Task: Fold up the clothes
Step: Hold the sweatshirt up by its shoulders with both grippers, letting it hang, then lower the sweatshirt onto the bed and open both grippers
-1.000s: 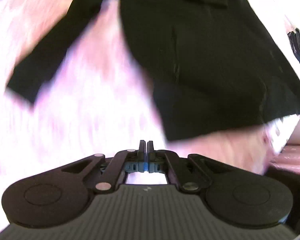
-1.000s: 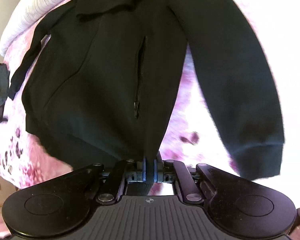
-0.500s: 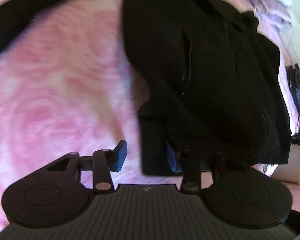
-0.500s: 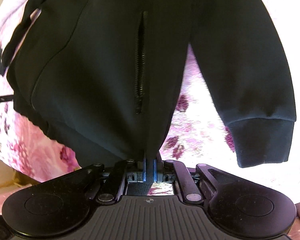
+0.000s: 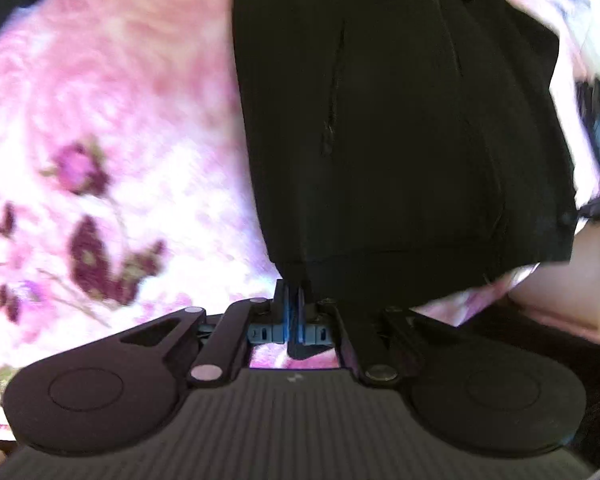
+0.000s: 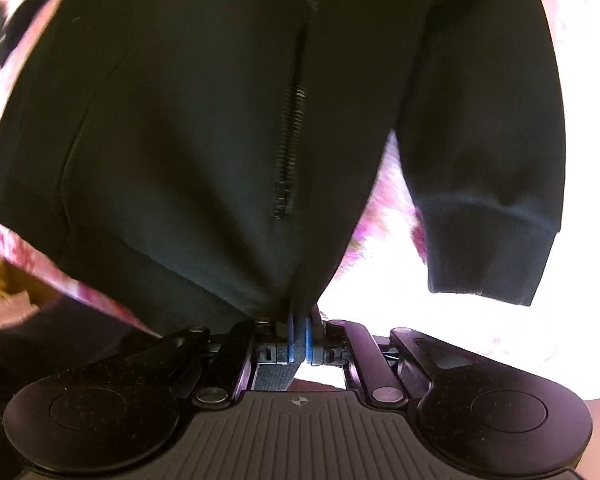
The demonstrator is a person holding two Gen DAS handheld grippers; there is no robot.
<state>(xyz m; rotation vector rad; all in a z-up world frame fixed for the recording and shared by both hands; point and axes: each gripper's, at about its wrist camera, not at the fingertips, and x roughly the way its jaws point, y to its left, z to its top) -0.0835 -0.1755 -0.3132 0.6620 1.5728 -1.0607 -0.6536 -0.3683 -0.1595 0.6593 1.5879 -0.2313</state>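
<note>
The left gripper (image 5: pixel 291 294) pinches the black jacket (image 5: pixel 400 128) at its hem corner; the right gripper (image 6: pixel 299 320) is clamped on the hem's opposite corner. The jacket lies spread across the pink floral blanket (image 5: pixel 112 128). It looks soft, limp and fairly thick, so the hem corners seem the surest hold.

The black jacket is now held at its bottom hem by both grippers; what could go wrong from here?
1. The left gripper pinches only the hem corner of the black jacket, so it might slip out when pulled.
2. The free sleeve hangs loose beside the right gripper and could fold crookedly underneath.
3. Dragging may bunch the pink floral blanket.
</note>
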